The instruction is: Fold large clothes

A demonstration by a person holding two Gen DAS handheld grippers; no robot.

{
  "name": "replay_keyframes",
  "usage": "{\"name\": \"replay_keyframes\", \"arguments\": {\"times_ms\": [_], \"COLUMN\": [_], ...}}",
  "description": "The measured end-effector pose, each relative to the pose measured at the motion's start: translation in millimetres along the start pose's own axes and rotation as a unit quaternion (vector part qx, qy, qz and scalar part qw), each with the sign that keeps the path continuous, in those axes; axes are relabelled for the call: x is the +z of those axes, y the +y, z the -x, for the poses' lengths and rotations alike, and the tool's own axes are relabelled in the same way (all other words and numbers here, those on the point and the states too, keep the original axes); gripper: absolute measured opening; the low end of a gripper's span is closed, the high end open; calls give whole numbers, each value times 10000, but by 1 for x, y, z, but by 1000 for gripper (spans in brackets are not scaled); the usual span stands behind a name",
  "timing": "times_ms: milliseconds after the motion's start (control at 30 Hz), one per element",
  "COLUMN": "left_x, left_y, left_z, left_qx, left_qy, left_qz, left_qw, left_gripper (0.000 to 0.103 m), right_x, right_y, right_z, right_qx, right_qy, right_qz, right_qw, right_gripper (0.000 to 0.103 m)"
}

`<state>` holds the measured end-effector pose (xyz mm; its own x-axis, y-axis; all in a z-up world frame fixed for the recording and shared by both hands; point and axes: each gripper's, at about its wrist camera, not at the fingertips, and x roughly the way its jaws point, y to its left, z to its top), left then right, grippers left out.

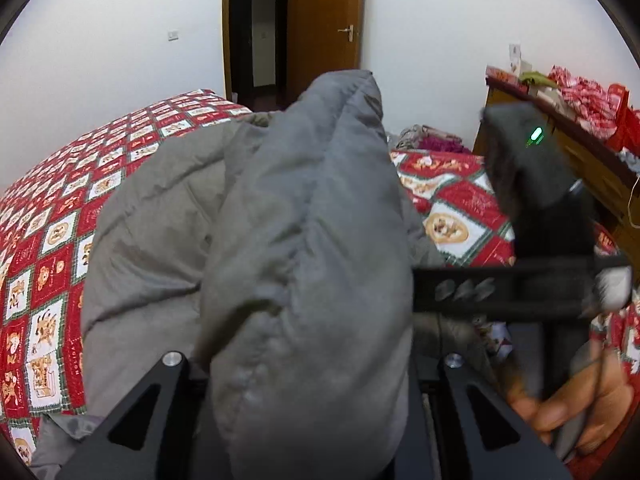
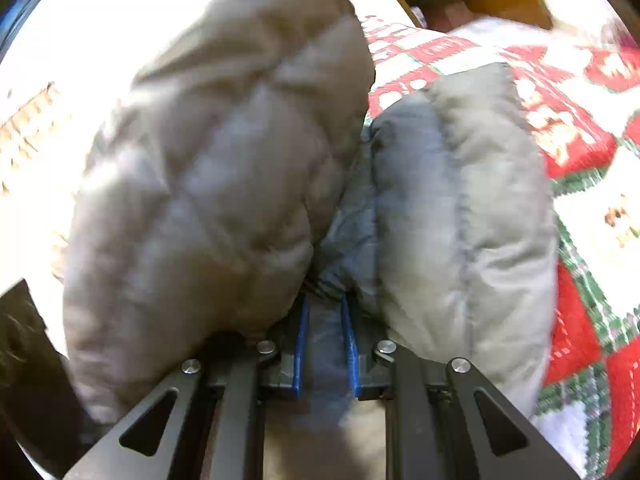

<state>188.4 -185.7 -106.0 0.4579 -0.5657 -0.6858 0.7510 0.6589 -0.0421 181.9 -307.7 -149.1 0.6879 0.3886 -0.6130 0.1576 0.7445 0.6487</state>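
- Item under handling: a grey quilted padded garment [image 1: 304, 248], bulky, lying across a bed with a red, white and green patchwork bedspread [image 1: 44, 248].
- Left gripper [image 1: 308, 400]: its fingertips are buried under a thick fold of the grey garment that rises between the two black arms; the jaws are drawn close and clenched on that fold.
- In the left wrist view the rest of the garment spreads to the left and away, over the middle of the bed, with bedspread bare along the bed's left side and toward its far right corner.
- Right gripper [image 2: 326, 344]: blue pads [image 2: 301, 344] stand close together with a thin layer of the garment pinched between them; padded sections bulge out on either side of the jaws.
- The right gripper also shows in the left wrist view as a blurred black body [image 1: 536, 208] with a green light, held by a hand [image 1: 576, 408] at the lower right, above the bed's right side.
- Surroundings: an open wooden door [image 1: 326, 32] in the far white wall; a wooden cabinet [image 1: 560, 160] beside the bed's far right corner, loaded with red packages.
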Motion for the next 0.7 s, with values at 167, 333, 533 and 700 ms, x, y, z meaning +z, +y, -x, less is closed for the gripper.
{"name": "replay_keyframes", "arguments": {"times_ms": [167, 333, 533, 700], "left_x": [-6, -13, -24, -36], "left_y": [-17, -36, -70, -95], "left_z": [-8, -12, -18, -20], "left_qx": [271, 693, 1383, 1772], "left_qy": [-1, -73, -178, -288], "left_qz": [-275, -648, -1352, -1809], "left_qw": [9993, 9955, 9810, 9670], "left_gripper": [23, 24, 24, 21], "right_x": [10, 21, 40, 61], "right_y": [-15, -31, -11, 13], "right_z": [28, 69, 76, 45], "right_qx": [75, 107, 274, -276], "right_qy": [-152, -529, -415, 335], "right_qz": [-275, -544, -466, 167], "right_qw": [9995, 9971, 9977, 9989], "right_gripper": [25, 68, 68, 70]}}
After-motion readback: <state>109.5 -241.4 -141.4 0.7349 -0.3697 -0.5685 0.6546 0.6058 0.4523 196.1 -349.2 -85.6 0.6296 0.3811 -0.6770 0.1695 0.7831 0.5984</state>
